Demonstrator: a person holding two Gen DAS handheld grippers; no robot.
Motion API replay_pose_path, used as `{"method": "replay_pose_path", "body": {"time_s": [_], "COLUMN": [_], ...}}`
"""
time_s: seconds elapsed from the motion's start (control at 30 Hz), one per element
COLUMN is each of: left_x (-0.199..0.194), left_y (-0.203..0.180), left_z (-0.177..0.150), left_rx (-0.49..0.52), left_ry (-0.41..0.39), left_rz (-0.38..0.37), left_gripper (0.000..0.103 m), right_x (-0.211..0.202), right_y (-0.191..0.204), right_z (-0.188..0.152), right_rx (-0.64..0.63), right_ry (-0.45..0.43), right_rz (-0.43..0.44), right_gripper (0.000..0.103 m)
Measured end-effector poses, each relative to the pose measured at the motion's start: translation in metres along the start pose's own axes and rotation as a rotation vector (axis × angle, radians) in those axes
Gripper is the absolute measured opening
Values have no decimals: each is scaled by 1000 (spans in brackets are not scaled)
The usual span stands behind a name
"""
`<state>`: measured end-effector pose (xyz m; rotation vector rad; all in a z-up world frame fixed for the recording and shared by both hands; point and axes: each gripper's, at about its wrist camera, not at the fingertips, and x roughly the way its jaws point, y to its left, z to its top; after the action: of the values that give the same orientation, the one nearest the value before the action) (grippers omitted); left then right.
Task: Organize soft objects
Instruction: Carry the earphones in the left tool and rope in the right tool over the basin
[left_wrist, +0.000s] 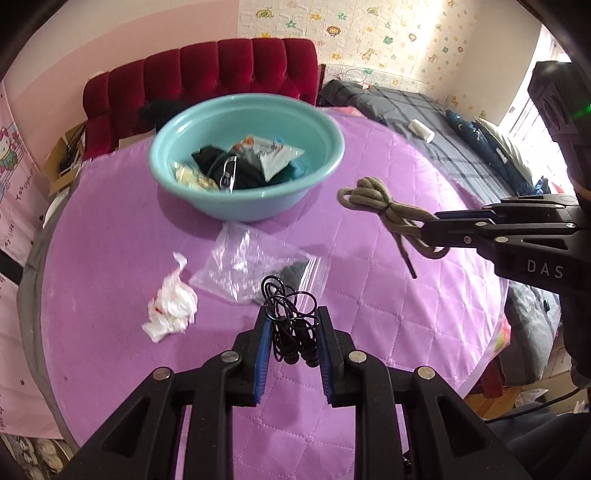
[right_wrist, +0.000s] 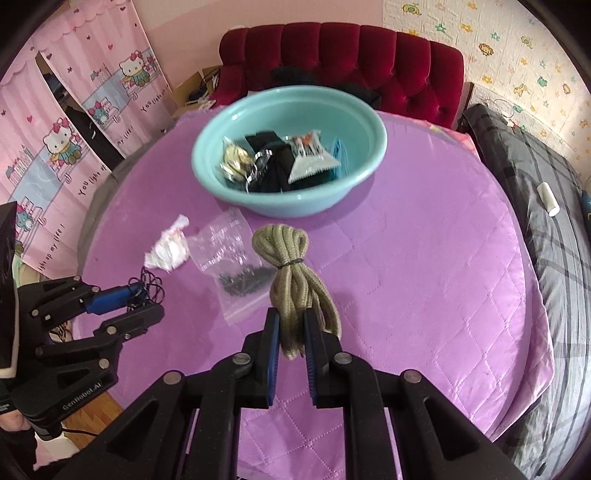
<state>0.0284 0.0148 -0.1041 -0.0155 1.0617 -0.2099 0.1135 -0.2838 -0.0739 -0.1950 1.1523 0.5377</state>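
Left wrist view: left gripper (left_wrist: 293, 317) is clamped on a tangle of thin black cable (left_wrist: 290, 306). The cable sits btwn the two blue pads, w/ loops sticking up past the fingertips and two dark plug ends hanging lower down in the gap. The bundle looks clear of the purple quilted cloth (left_wrist: 388, 314) on the round table.

In the same view the right gripper (left_wrist: 430, 230) comes in from the right side, fingers nearly together, pinching an olive-green cord bundle (left_wrist: 373, 197). Most of the cord sticks out beyond the tips toward the bowl; one loop and a dark-tipped end droop below the fingers.

Right wrist view: the cord passes btwn the right gripper's blue pads, tied round the middle w/ a thin dark band. Its looped top is above and beyond the fingertips; a few loops spill out on the right finger's side.

On the cloth, just beyond both grippers: a clear zip bag (left_wrist: 255, 267) w/ sth dark inside and, left of it, a crumpled white tissue (left_wrist: 171, 301) w/ red marks. Further back sits a teal basin (left_wrist: 247, 155) holding black fabric, a white snack packet and other small bits; can't tell exactly what. A red tufted chair (left_wrist: 199, 77) stands behind the table.
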Motion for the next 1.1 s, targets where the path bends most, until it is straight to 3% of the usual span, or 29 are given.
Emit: {"method": "replay_pose_path", "body": {"time_s": [0.47, 1.1], "left_x": [-14, 56], "left_y": [6, 49], "left_z": [65, 151], "left_rx": [54, 68], "left_ry": [-63, -42], "left_rz": [-6, 30], "left_gripper": [25, 25], "right_x": [-20, 43], "right_y": [4, -13], "right_z": [66, 165], "right_rx": [-39, -35], "right_ry": [-83, -80], "right_rz": [9, 8], "right_gripper": [12, 12]}}
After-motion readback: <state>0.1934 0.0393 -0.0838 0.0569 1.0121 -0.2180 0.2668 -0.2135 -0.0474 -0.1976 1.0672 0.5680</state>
